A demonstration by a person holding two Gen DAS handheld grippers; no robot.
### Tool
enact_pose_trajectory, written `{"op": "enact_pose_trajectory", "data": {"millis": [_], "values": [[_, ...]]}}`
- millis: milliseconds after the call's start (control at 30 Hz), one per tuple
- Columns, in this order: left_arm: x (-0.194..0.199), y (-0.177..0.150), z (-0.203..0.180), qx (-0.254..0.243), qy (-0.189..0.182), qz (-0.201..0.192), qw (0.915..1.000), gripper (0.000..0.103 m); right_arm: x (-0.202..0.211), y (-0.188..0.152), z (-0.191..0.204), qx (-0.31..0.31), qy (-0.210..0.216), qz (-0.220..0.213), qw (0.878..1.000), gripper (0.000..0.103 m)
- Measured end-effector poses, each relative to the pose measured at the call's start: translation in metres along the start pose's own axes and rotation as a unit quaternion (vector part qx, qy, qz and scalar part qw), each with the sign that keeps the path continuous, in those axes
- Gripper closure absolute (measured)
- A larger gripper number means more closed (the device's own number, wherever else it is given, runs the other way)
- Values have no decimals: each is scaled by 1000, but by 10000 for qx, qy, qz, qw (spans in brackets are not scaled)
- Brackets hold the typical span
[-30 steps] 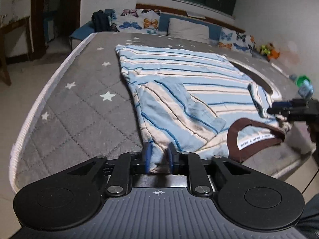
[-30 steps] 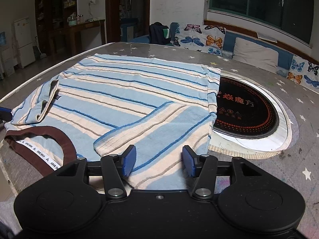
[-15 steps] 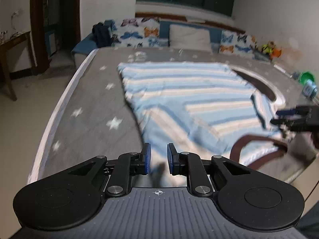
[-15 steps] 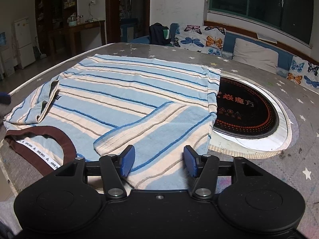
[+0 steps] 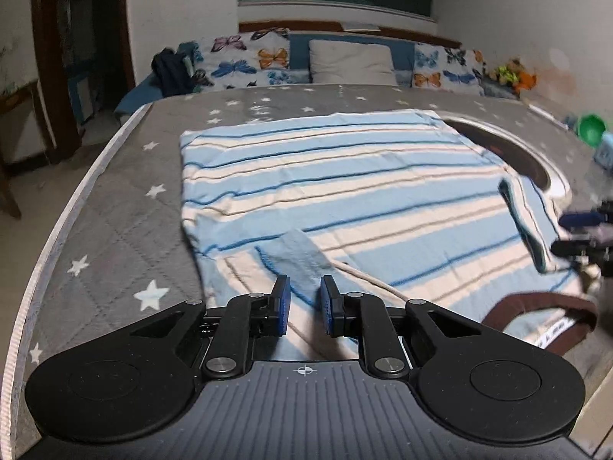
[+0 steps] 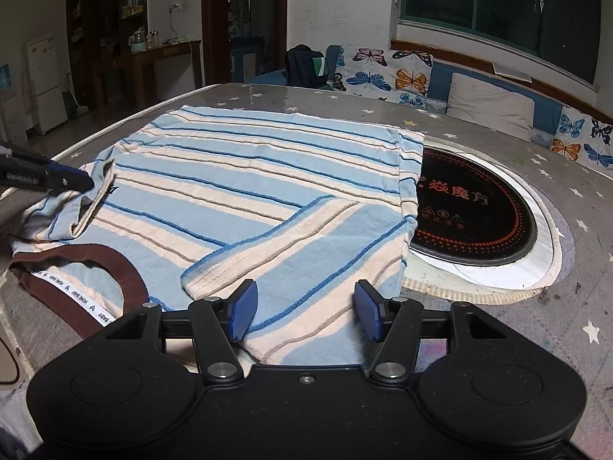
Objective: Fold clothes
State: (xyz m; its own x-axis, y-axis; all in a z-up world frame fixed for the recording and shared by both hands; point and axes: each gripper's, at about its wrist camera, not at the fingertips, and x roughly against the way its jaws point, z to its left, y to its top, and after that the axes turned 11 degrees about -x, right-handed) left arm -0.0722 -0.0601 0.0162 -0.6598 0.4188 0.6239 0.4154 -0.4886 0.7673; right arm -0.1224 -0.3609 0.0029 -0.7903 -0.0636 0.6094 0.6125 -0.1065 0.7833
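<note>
Shirt (image 6: 245, 176), blue and cream striped, lies flat on the grey star-print table (image 5: 115, 207), both sleeves folded in over the body and the brown collar (image 6: 76, 268) at the near edge. Left gripper (image 5: 303, 304) hangs over its sleeve (image 5: 295, 253), jaws parted a little and empty. Right gripper (image 6: 305, 308) has its jaws wide and opening above the other sleeve (image 6: 306, 253), gripping nothing. Best next step, I judge: pinch both shoulder corners evenly, then carry them toward the hem together so the fold stays square
</note>
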Motion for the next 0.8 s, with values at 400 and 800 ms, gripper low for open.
{"op": "enact_pose_trajectory", "data": {"millis": [400,800], "values": [[20,-14,-25,-52,-323,-324,9989,70,0,0,3,2,6,-6,10000,42],[20,-5,-24,-62,-475,-362,9982,70,0,-1,7,-2,6,-12,10000,42]]}}
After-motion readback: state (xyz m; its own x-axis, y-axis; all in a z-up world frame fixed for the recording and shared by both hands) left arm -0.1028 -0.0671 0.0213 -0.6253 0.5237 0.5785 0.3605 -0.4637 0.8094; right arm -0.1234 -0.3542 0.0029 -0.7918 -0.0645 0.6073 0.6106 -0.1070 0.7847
